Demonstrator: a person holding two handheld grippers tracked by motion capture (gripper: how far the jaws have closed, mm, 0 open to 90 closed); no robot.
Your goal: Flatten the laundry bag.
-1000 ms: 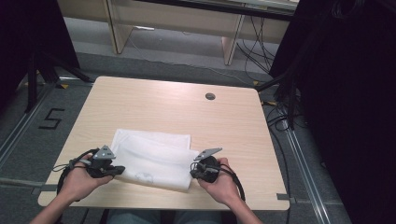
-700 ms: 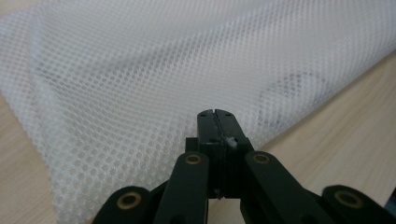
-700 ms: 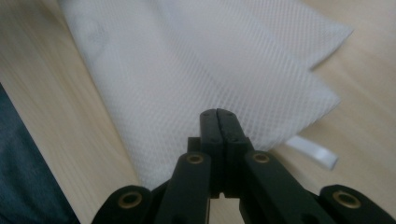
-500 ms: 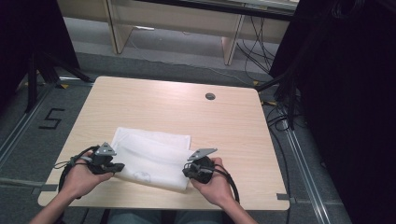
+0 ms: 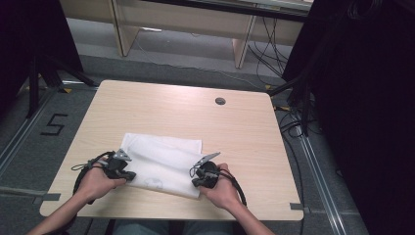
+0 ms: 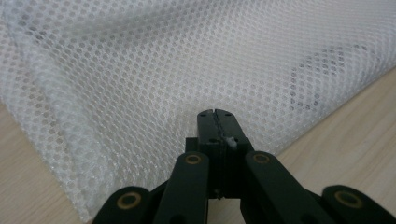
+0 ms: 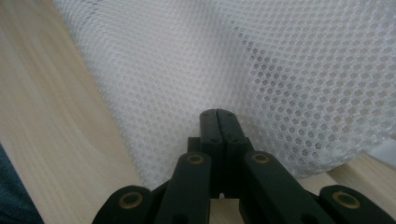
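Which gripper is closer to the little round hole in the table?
Right. The right gripper sits at the mesh cloth's near right corner, more directly below the hole; the left gripper is at the cloth's left edge, farther away.

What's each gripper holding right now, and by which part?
Both grip the white mesh bag at its near edge: the left gripper is shut on the near-left corner, the right gripper on the near-right corner. The bag lies on the table.
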